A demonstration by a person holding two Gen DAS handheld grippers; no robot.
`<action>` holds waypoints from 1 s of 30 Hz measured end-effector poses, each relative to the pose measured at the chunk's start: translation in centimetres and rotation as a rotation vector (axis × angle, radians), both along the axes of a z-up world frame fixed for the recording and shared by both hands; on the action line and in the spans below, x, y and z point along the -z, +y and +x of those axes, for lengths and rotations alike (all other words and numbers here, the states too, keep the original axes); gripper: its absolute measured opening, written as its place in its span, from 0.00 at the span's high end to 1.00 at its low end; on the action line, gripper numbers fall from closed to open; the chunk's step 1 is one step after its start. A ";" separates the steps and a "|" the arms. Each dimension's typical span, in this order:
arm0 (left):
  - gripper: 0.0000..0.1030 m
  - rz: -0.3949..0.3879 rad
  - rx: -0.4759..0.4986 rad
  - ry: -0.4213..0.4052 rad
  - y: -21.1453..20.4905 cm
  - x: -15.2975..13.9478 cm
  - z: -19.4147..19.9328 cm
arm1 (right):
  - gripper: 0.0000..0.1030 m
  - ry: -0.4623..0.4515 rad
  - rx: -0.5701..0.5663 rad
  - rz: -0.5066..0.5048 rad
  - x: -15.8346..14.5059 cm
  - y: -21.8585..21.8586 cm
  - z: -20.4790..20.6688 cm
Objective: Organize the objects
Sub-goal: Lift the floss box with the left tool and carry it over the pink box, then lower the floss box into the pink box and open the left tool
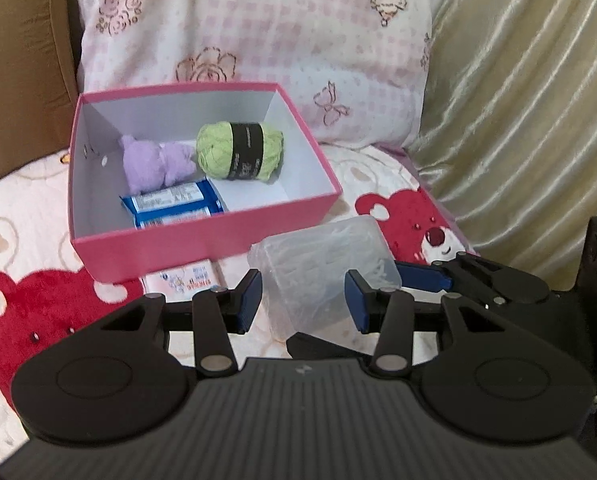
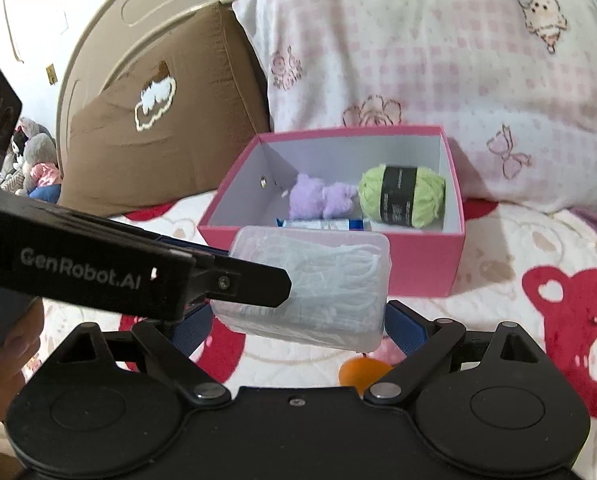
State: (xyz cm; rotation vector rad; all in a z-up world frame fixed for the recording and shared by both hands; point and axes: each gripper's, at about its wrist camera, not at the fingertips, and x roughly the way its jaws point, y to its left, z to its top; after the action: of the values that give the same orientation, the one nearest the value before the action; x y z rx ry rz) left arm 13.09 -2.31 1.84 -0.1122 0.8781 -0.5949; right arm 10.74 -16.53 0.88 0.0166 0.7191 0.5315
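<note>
A clear plastic box [image 1: 318,264] full of white picks hangs above the bedspread, just in front of the pink box [image 1: 202,240]. My left gripper [image 1: 304,304] is shut on it, blue pads against its two faces. In the right wrist view the same clear box [image 2: 310,284] sits between the blue pads of my right gripper [image 2: 298,328], which is shut on its ends. The left gripper's black finger [image 2: 258,284] lies across the box's left side. The pink box [image 2: 418,264] holds green yarn [image 1: 240,150], a purple plush [image 1: 158,162] and blue packets [image 1: 174,204].
A small white packet [image 1: 182,280] lies on the bear-print bedspread [image 1: 26,216] against the pink box's front. An orange object [image 2: 362,368] shows under the right gripper. Behind stand a pink checked pillow [image 1: 258,32], a brown cushion [image 2: 158,128] and a gold curtain [image 1: 530,112].
</note>
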 end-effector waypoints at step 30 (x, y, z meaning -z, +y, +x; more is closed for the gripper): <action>0.56 -0.070 -0.183 0.223 -1.1 3.1 16.2 | 0.36 0.073 0.022 -0.163 -1.2 2.0 15.6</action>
State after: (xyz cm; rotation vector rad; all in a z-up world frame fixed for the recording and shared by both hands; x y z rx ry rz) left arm 29.31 -3.44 -1.27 -0.3238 1.0505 -0.4473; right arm 26.37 -14.55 2.13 -0.1085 0.8313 0.4512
